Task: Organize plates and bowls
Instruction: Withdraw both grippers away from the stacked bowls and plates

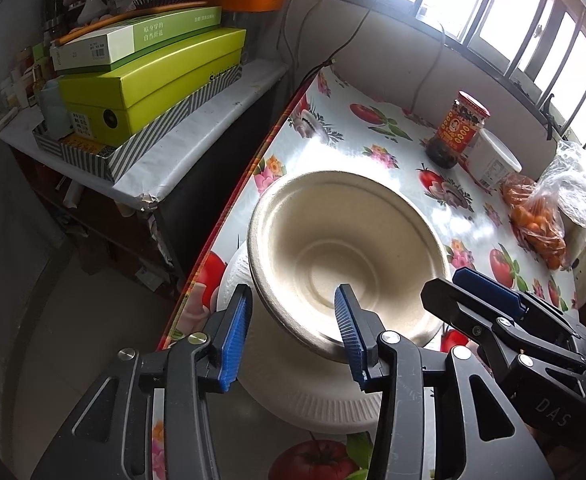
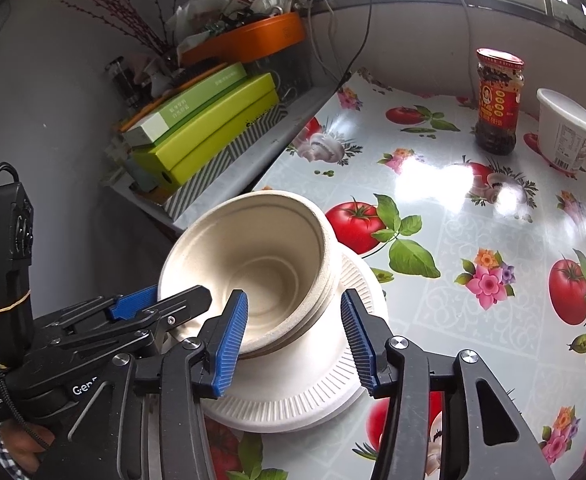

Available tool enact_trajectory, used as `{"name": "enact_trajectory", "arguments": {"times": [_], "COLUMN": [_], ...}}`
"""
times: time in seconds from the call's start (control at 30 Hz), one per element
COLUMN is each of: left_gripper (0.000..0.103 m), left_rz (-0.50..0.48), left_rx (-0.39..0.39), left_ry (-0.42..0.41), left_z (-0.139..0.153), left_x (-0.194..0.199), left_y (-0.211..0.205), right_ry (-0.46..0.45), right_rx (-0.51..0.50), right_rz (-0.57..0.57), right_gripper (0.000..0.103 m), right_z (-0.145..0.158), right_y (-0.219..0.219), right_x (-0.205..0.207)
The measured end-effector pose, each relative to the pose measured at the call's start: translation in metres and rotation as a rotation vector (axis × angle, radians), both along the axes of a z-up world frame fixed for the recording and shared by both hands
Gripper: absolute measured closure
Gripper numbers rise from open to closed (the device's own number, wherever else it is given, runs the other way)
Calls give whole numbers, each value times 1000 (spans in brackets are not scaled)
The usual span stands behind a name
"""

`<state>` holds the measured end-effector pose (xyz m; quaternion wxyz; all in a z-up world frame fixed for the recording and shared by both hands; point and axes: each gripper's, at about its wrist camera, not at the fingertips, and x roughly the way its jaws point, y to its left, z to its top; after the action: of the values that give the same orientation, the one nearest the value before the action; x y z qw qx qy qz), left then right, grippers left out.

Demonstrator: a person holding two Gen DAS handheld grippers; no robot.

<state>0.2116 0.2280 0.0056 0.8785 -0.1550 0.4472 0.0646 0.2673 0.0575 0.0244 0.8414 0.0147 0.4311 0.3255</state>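
Left wrist view: both claws, left claw [image 1: 293, 332] and right claw [image 2: 295, 340], angle downward, parted, straddling the bowl [image 1: 345, 252] rim.

The table [image 2: 473, 240] lies bare across its middle and right, giving open passage there. At the near left edge a stack of bowls [image 2: 253, 264] on a white plate [image 2: 293, 396] blocks the way. Along the far right stand a jar [image 2: 497, 100], a white tub [image 2: 565, 132] and a bag of oranges [image 1: 537, 220], close together. Left of the table, green boxes [image 1: 149, 80] crowd a shelf.
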Motion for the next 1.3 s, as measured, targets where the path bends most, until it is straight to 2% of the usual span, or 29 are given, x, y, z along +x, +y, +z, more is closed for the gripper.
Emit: {"name": "enact_trajectory", "arguments": {"times": [0.27,0.5,0.53,0.6,0.73,1.07,1.3], "left_gripper": [58,58,57,46,46,46,46], "left_rz": [-2,-4,-4,-5,-5,5,22], "left_rx": [16,34,36,33,33,24,44], "left_ry": [-42,-65,-67,-75,-84,-79,-55], "left_z": [8,15,16,18,21,13,-4], "left_x": [-15,-26,-27,-31,-37,-60,-77], "left_y": [-6,-13,-14,-15,-19,-29,-36], "right_ry": [-49,-65,-66,-69,-78,-89,-73], "right_rx": [18,24,27,33,40,34,10], "right_rz": [-4,-14,-16,-19,-21,-39,-49], "right_gripper": [48,47,47,47,47,47,47], "right_z": [12,16,17,18,21,17,2], "right_y": [-8,-15,-17,-19,-25,-39,-45], "right_x": [-15,-24,-26,-29,-35,-53,-64]}}
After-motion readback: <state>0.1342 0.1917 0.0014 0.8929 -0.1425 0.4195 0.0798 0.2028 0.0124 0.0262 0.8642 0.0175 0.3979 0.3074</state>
